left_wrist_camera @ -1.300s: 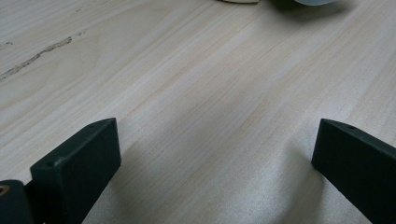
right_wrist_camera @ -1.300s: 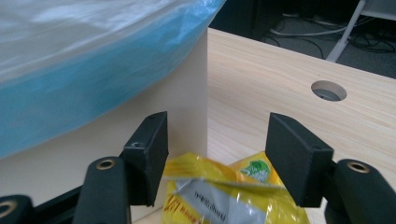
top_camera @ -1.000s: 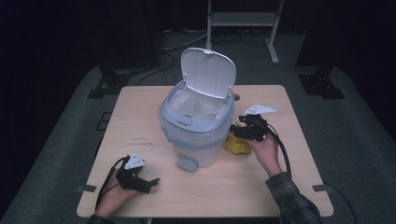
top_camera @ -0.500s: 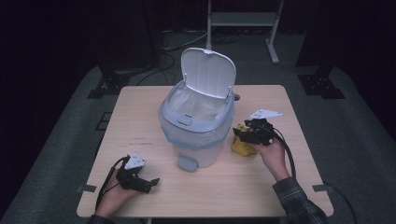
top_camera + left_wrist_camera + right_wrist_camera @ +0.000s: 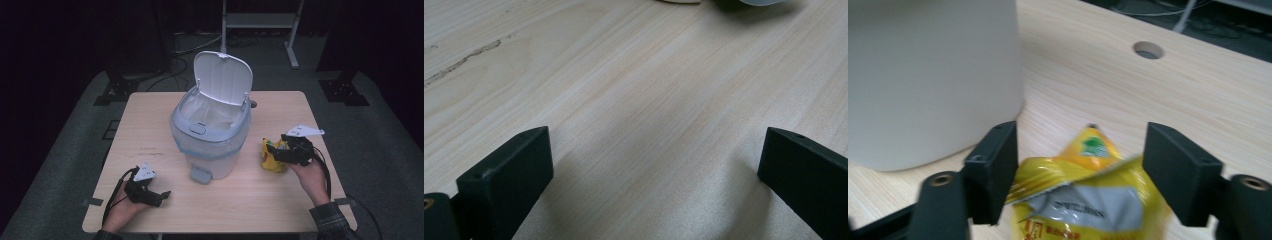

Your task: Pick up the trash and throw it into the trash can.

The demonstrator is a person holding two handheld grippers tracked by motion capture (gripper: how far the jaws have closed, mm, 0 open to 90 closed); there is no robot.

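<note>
Desk (image 5: pixel 150 135): pale wood, one round hole (image 5: pixel 1148 49) in its top.

Bin (image 5: pixel 210 135): white, lid (image 5: pixel 222 77) hinged up and open, pale liner inside, grey pedal (image 5: pixel 200 175) at its 6 o'clock. Stands at the desk's centre.

Snack bag (image 5: pixel 272 157): yellow, crumpled, torn open to a silver lining. Lies on the desk at the bin's 4 o'clock, just beside it.

Right tongs (image 5: pixel 273 151): held in the right hand (image 5: pixel 310 175), jaws spread either side of the bag; they have just been opening. In the right gripper view one jaw looks to touch the bag, the other stands off.

Left tongs (image 5: pixel 162 195): at the bin's 7 o'clock, jaws wide apart over bare desk, holding nothing.
</note>
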